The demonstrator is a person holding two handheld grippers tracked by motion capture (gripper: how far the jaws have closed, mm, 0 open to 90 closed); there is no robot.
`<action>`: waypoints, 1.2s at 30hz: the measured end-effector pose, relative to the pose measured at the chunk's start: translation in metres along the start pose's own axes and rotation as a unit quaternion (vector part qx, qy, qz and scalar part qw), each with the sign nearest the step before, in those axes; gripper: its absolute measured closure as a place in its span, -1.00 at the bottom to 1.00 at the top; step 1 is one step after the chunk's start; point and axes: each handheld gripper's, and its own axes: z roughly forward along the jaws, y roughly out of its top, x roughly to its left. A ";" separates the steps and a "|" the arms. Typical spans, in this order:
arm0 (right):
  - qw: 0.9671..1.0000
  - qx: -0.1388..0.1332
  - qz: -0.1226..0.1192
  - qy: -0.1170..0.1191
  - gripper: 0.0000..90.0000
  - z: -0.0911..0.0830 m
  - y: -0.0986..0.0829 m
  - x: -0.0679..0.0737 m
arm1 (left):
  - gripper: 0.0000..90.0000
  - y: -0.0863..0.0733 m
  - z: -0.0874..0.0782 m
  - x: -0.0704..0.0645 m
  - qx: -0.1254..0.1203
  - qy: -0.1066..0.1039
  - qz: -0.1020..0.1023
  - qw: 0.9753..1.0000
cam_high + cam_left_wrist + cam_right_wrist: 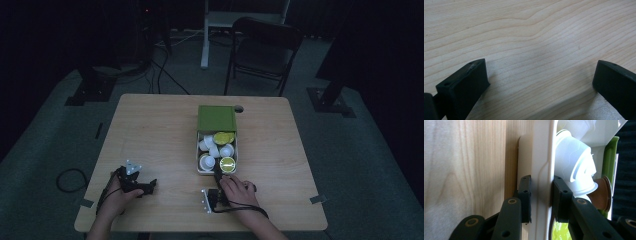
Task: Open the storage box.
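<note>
The table (pixel 160 135) is pale blond wood with fine wavy grain lines, seen at the centre of the high view. On it, right of centre, the tray (pixel 198 150) is white with an olive-green lid (pixel 216 118) at its upper end. Inside lie white cups (pixel 207 162) and yellow-green foil-topped ones (pixel 227 163); one brown cup (pixel 602 192) shows at the right of the right gripper view. Both the left gripper (pixel 539 82) and the right gripper (pixel 541 195) have matte black jaws.

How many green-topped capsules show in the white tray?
3: two overlapping at the tray's far right, by the green sleeve; one at the near right corner beside the right gripper. Others may be hidden.
</note>
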 end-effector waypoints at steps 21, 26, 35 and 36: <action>0.998 -0.036 0.041 0.030 0.52 -0.025 0.003 -0.010 | -0.99 0.000 0.000 0.000 0.000 0.000 0.000 1.000; 0.994 -0.052 0.083 0.040 0.45 -0.031 0.001 -0.018 | -0.99 0.000 0.000 0.000 0.000 0.000 0.000 1.000; 0.979 -0.079 0.186 0.037 0.31 -0.039 -0.009 -0.042 | -0.99 0.000 0.000 0.000 0.000 0.000 0.000 1.000; 0.975 -0.083 0.203 0.036 0.29 -0.039 -0.010 -0.046 | -0.99 0.000 0.000 0.000 0.000 0.000 0.000 1.000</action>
